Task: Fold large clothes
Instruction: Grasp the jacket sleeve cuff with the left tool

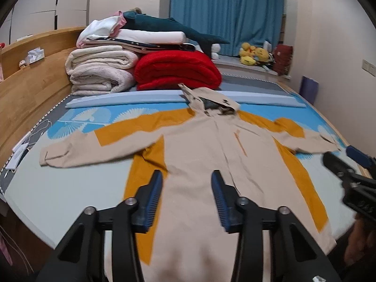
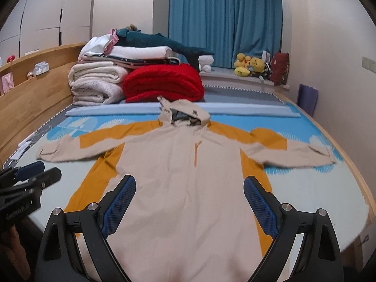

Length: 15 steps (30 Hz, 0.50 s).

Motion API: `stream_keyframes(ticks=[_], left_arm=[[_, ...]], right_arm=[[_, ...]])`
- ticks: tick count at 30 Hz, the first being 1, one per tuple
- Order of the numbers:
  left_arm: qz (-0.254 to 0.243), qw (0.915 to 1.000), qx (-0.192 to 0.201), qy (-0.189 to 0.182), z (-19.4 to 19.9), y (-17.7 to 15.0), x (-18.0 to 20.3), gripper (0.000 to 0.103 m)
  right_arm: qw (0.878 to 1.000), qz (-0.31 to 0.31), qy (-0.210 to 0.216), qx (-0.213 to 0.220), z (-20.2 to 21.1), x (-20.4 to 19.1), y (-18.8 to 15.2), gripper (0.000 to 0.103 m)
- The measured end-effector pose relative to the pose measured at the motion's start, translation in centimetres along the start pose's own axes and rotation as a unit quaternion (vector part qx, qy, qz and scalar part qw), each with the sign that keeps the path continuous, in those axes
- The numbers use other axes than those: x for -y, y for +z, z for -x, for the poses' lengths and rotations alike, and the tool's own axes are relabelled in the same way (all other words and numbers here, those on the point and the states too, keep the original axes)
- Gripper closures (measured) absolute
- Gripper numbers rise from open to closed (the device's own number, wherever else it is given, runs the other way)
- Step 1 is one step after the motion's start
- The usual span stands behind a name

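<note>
Jacket [image 1: 195, 155] spread flat, hood marks unreadable, left gripper [image 1: 186, 178] fingers spread, right gripper [image 2: 189, 183] fingers spread

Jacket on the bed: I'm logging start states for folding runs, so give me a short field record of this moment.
garment: beige and orange hooded jacket
pose: flat, front up, both sleeves spread sideways
hood: at the far end, toward the red blanket
surface: bed with blue patterned cover
left gripper: open, above the lower body of the jacket, holding nothing
right gripper: open, above the lower body, holding nothing
folds made: none visible
background: stacked white blankets, blue curtain
</note>
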<state>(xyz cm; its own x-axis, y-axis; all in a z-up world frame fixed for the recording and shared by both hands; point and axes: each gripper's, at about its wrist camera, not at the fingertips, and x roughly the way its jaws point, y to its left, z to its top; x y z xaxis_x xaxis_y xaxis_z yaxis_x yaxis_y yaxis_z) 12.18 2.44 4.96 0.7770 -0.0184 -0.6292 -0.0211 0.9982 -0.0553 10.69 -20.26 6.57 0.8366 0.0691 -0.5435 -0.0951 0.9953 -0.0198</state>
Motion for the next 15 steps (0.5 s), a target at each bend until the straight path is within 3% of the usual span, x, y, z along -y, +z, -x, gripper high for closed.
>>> stream_keyframes(ticks=[4, 7, 10, 12, 15], left_arm=[[0.012, 0.9998, -0.008, 0.017, -3.5, 2.6, -1.9, 0.08], [0.033, 0.999, -0.02, 0.019, -5.9, 4.2, -3.5, 0.081], [0.057, 0.9975, -0.022, 0.035, -8.0, 6.1, -5.6, 0.081], [0.078, 0.995, -0.017, 0.059, -8.8, 7.0, -7.1, 0.082], [0.104, 0.991, -0.012, 0.083, -10.1, 8.4, -9.5, 0.083]], right_arm=[[1.0, 0.005, 0.007, 0.012, -3.0, 0.4, 3.2, 0.02], [1.0, 0.006, 0.01, 0.026, -5.1, 0.5, 5.6, 0.035], [0.999, 0.001, 0.02, 0.034, -7.4, 0.5, 7.9, 0.057], [0.999, 0.001, 0.025, 0.034, -9.1, 0.1, 9.4, 0.078], [0.999, 0.008, 0.028, 0.031, -11.5, -0.6, 11.5, 0.08]])
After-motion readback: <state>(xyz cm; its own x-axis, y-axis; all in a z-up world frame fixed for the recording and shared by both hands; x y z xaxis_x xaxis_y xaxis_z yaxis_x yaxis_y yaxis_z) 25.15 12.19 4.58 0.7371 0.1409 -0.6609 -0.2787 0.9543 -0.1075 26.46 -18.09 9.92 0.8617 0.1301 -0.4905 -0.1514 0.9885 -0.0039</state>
